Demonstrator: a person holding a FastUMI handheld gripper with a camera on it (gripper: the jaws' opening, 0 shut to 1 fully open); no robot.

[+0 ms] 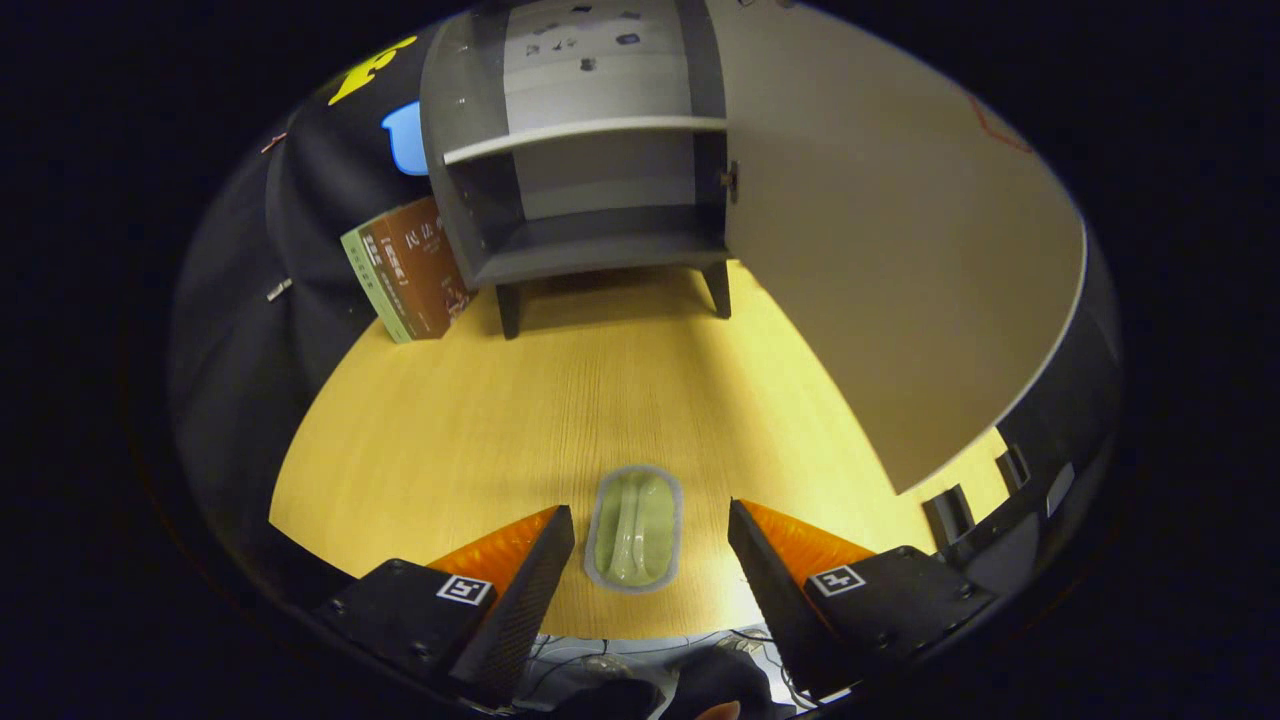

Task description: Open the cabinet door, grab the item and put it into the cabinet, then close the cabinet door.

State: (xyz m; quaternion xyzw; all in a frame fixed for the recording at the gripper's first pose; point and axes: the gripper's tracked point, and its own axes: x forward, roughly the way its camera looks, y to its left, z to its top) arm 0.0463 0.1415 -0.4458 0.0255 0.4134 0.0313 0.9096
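**Now for the pickup: door is open, pouch lies between the fingers**

Nearest in, the hand-held gripper [650,545] is spread wide and holds nothing. Its two fingers stand either side of the pouch [634,528], a small flat pale-green item with a grey border, lying lengthwise on the surface [480,420]. There is a clear gap between each finger and the pouch's long edges, so neither one touches it. By my reading the step in hand is the grab, with the opening already done.

To do it well, I would keep the pouch centred between the fingers and come down until the tips sit close to the wood before squeezing. The pouch looks thin and soft, with a raised ridge along its middle, so a high pinch would likely slide off. Closing low across the narrow width should catch the border on both sides. A slow squeeze would suit it, since a soft sealed thing may buckle or squirt sideways.

Beyond the pouch the wood runs bare up to the cabinet [590,180], which stands on short legs at the far end. Its door [880,260] is swung out towards the right and reaches well forward, near the right finger's side. Lifting straight up first, then travelling left of the door's edge, seems the safe path. The lower shelf [600,250] looks open and easiest to reach. A book [405,270] leans just left of the cabinet, clear of that route.
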